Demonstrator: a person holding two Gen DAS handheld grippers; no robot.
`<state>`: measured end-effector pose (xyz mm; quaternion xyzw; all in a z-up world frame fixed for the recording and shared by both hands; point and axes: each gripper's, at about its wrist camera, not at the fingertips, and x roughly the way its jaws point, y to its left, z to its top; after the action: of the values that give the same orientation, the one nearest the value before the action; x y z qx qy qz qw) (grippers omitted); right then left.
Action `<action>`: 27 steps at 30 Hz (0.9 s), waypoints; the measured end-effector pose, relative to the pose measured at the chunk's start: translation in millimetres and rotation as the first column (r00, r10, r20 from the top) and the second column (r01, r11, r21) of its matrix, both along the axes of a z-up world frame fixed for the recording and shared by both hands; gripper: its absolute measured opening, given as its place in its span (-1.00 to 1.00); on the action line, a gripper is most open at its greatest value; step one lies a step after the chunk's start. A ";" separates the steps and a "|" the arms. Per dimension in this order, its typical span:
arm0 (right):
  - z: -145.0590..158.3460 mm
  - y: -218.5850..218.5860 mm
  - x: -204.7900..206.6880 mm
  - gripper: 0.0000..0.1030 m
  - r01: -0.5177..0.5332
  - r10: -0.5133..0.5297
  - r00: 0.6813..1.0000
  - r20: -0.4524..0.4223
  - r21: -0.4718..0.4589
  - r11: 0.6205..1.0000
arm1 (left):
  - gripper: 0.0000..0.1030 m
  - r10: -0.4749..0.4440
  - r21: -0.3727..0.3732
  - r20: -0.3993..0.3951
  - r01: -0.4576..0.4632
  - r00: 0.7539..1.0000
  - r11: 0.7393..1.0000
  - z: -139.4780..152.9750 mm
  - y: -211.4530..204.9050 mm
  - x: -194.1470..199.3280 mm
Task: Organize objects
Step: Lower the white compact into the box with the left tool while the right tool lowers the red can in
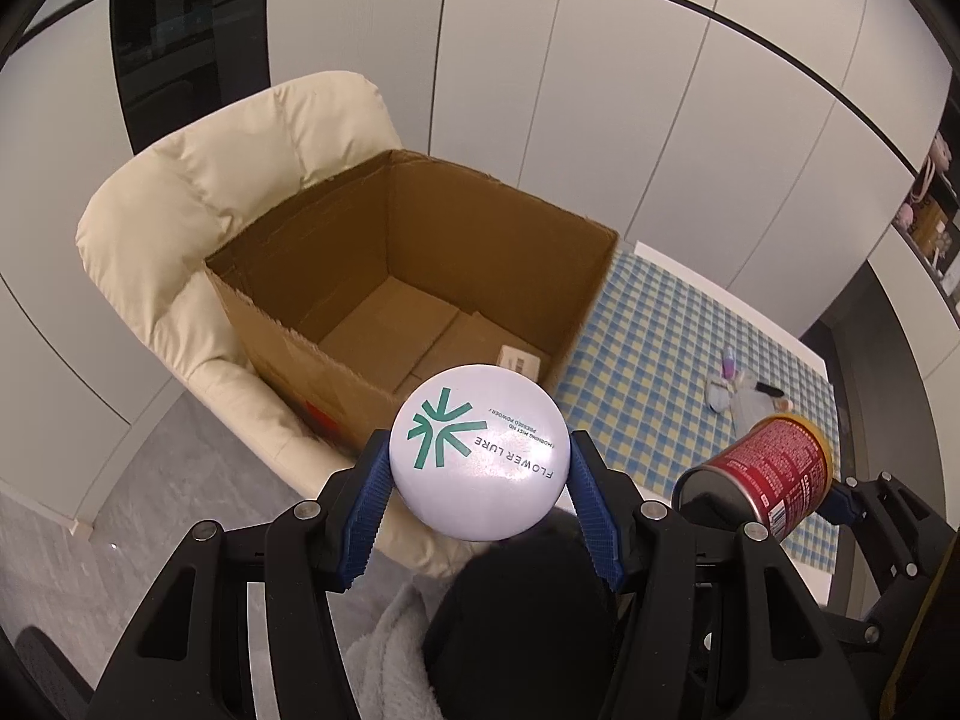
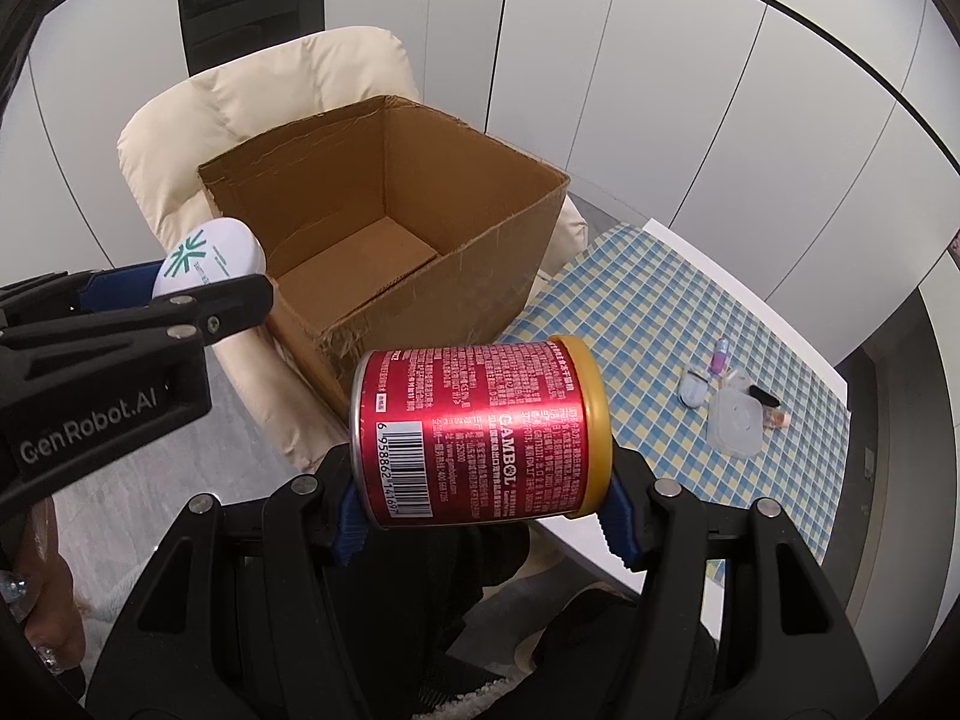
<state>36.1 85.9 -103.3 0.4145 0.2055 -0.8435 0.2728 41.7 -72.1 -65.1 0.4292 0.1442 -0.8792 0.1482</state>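
Note:
My left gripper (image 1: 479, 468) is shut on a round white powder compact (image 1: 479, 450) with a green logo, held in front of the near wall of an open cardboard box (image 1: 414, 276). My right gripper (image 2: 483, 504) is shut on a red can with a gold lid (image 2: 480, 432), held on its side, to the right of the box (image 2: 384, 228). The can (image 1: 774, 468) also shows at the right of the left wrist view. The compact (image 2: 207, 258) and left gripper show at the left of the right wrist view. A small white carton (image 1: 521, 359) lies in the box.
The box sits on a cream padded armchair (image 1: 198, 228). To the right is a table with a blue and yellow checked cloth (image 2: 660, 312), holding a few small items and a clear plastic lid (image 2: 735, 420). White wall panels stand behind. Grey floor lies at the left.

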 end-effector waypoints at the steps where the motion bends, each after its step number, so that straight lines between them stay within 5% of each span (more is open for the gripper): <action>1: -0.4 -4.0 -3.3 0.24 -0.004 0.004 1.000 -0.006 0.006 1.000 | 0.12 0.004 -0.003 -0.001 -0.004 1.000 1.000 -0.2 -3.0 -2.9; 17: -12.2 -83.3 -63.6 0.24 -0.068 0.069 0.997 -0.035 0.027 0.997 | 0.12 0.144 -0.003 0.026 -0.144 0.989 0.990 -13.9 -81.9 -62.3; 27: -27.9 -125.8 -87.7 0.24 -0.090 0.094 0.994 -0.048 0.073 0.993 | 0.12 0.180 -0.032 0.083 -0.178 0.980 0.984 -34.0 -97.0 -90.2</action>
<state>-51.6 -40.0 -131.2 0.3919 0.2609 -0.8328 0.2913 -48.6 -169.1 -99.1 0.4499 0.1648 -0.8449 0.2379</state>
